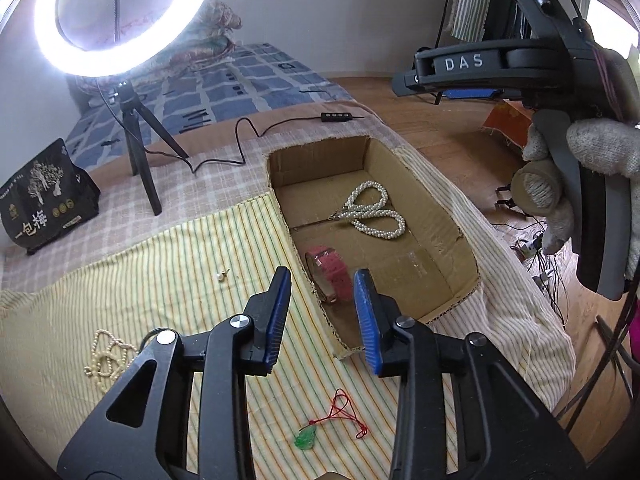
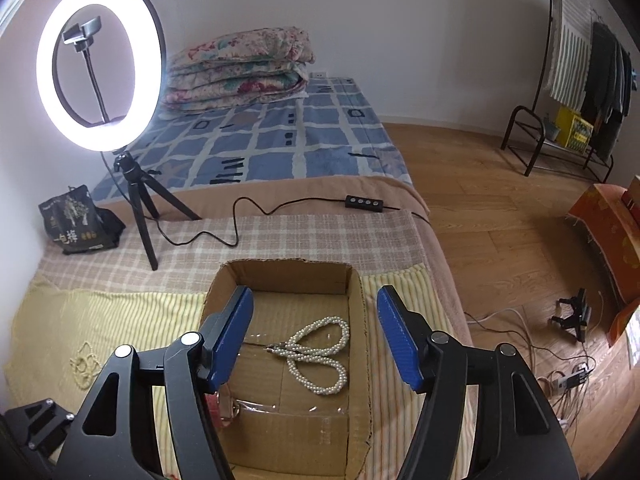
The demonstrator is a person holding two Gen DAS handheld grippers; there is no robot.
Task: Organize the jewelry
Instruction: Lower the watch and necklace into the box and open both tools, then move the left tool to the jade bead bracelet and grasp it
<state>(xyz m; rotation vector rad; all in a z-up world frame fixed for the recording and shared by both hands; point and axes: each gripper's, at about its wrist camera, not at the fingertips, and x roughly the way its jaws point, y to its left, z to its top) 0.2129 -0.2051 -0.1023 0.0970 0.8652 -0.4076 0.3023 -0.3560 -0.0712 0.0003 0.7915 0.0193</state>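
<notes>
Both the left gripper [image 1: 322,312] and right gripper [image 2: 314,334] hang wide open and empty over the cardboard box [image 2: 356,380] holding the pearl necklace [image 2: 320,354], the right gripper's finger [image 2: 230,338] half hiding the red bracelet [image 1: 330,274].

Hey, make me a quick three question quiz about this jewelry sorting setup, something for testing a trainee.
1. True or false: the pearl necklace lies inside the cardboard box.
2. Which piece lies on the striped cloth nearest the left gripper? A) green pendant on red cord B) a gold ring C) a silver brooch
3. Fill in: the red item in the box is a ____.

Key: 1 true; 2 A; 3 watch. Both the left gripper and the right gripper are open and hold nothing.
</notes>
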